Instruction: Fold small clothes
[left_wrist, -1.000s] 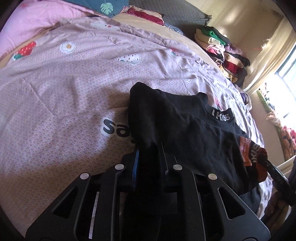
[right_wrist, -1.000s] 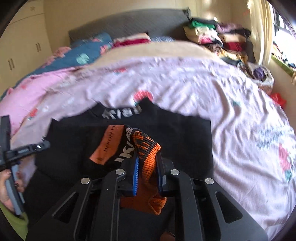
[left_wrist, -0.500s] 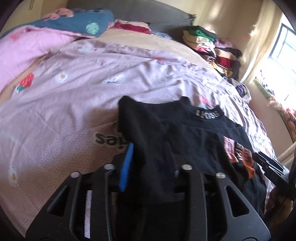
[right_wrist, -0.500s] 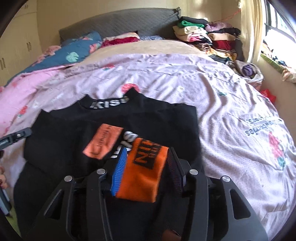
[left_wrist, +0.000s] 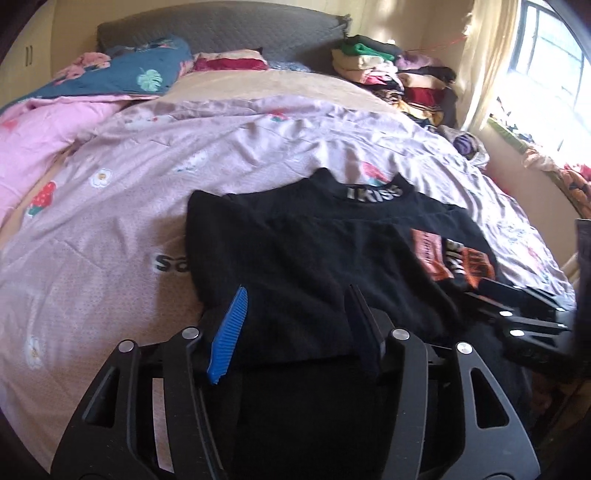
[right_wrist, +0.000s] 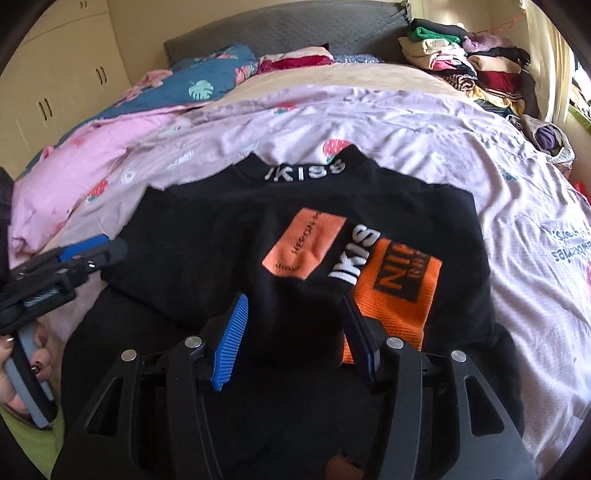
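Note:
A black sweater (left_wrist: 314, 251) with a white "IKISS" collar lies on the bed, both sleeves folded in across its body. It also shows in the right wrist view (right_wrist: 229, 229). The right sleeve's orange cuff (right_wrist: 399, 291) and orange patch (right_wrist: 306, 243) lie flat on top. My left gripper (left_wrist: 295, 299) is open and empty, just above the folded left sleeve. My right gripper (right_wrist: 293, 306) is open and empty, just above the sweater beside the cuff. Each gripper also shows in the other's view, the left (right_wrist: 92, 251) and the right (left_wrist: 517, 302).
The lilac flowered bedsheet (left_wrist: 110, 221) covers the bed. A pink quilt (left_wrist: 33, 140) and blue pillow (left_wrist: 129, 74) lie at the far left. A pile of folded clothes (left_wrist: 391, 74) sits at the far right by the window. Cupboards (right_wrist: 55, 85) stand at left.
Both grippers were shut on the sleeves, the right on the orange cuff. They have let go, opened and drawn back; the sleeves now lie flat on the sweater.

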